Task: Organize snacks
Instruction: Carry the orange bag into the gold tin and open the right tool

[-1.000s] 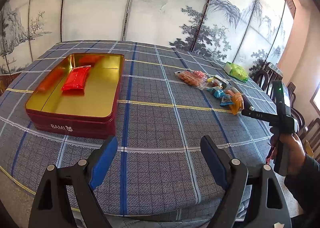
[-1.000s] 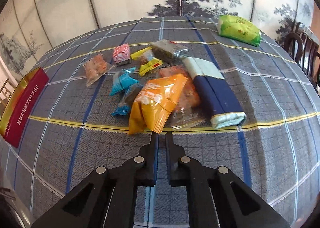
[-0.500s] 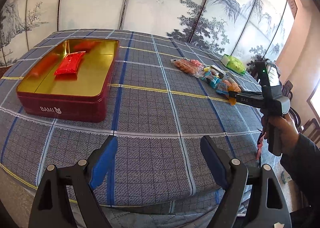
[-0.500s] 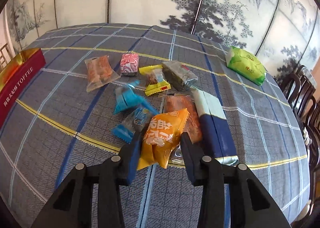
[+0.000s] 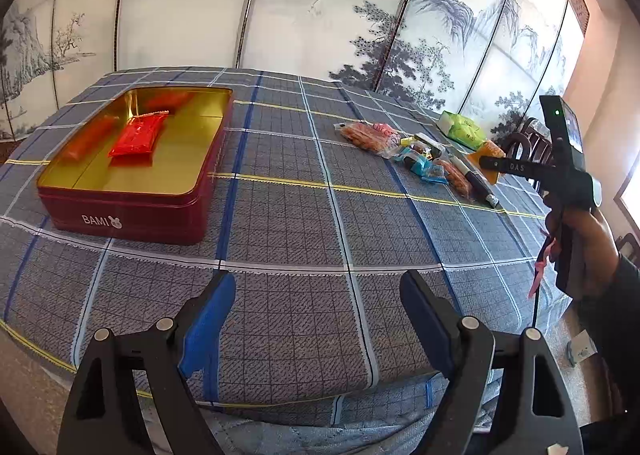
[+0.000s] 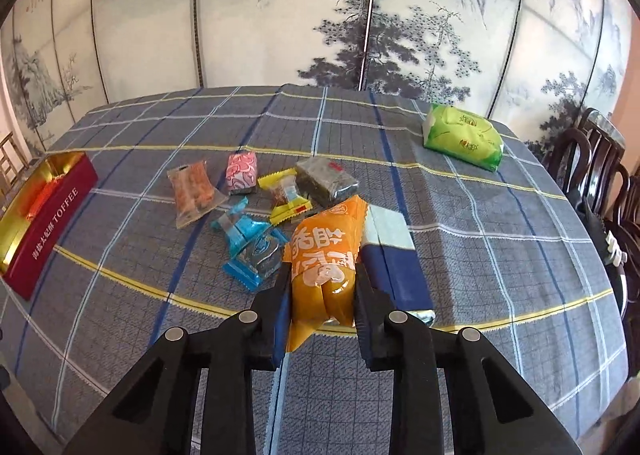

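Above the table's (image 6: 500, 255) right edge, the right gripper (image 6: 322, 287), jaws just closing, pinches the orange packet (image 6: 324, 255); that slick wrapper could slip free, while the left gripper (image 5: 316, 319) gapes empty.

Red tin (image 6: 48, 223) cut off at the left edge (right wrist view), blue-and-white packet (image 6: 394, 259) partly behind the orange snack bag (image 6: 324, 263)

Orange packet (image 6: 322, 263) newly in right claw (image 6: 320, 275), lifted.

Left gripper (image 5: 316, 295): bottom of frame, jaws wide apart, nothing between them.
Tin (image 5: 120, 207): left of frame, red, lid off.
Red packet (image 5: 138, 135): inside the tin.
Snack pile (image 5: 416, 159): right of centre.
Right gripper (image 5: 490, 163): right edge, clamping an orange packet (image 5: 486, 153).
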Tool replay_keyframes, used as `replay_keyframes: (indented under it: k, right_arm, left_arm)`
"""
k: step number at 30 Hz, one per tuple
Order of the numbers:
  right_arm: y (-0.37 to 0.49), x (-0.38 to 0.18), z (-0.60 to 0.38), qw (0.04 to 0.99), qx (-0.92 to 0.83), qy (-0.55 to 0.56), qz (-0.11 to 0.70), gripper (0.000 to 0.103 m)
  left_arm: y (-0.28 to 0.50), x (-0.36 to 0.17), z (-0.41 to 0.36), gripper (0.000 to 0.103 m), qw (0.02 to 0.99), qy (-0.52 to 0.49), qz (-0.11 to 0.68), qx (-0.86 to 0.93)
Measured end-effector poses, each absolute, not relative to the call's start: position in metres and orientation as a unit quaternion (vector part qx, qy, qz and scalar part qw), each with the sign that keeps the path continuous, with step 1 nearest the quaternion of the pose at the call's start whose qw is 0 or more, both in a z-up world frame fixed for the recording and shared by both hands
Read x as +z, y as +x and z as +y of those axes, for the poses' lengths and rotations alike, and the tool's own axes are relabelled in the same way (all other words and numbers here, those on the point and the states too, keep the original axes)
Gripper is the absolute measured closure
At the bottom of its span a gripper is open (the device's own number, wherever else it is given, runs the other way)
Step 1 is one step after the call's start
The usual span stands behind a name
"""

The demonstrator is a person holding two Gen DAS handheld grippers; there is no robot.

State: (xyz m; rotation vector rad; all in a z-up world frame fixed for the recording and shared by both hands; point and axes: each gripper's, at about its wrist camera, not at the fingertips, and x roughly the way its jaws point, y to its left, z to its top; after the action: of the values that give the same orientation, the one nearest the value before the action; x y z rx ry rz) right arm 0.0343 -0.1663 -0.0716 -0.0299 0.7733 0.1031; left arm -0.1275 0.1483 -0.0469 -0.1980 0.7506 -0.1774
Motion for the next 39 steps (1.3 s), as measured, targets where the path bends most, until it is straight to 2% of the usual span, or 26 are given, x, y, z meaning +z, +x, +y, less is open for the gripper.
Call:
replay_keyframes:
  k: [14, 24, 39]
  right_arm:
    - [0.091, -0.003, -0.082, 0.941, 0.041, -0.036, 0.333, 0.075]
    - [0.107, 0.023, -0.001, 0.945, 0.059, -0.058, 0.316, 0.075]
    - [0.088, 0.019, 0.144, 0.93, 0.15, -0.101, 0.321, 0.075]
  left_arm:
    - [-0.199, -0.054, 0.176, 0.022, 0.931, -0.067, 0.359, -0.022]
    - [-0.229, -0.063, 0.215, 0.022, 0.926, -0.096, 0.364, 0.027]
    - [-0.245, -0.072, 0.242, 0.021, 0.921, -0.125, 0.366, 0.048]
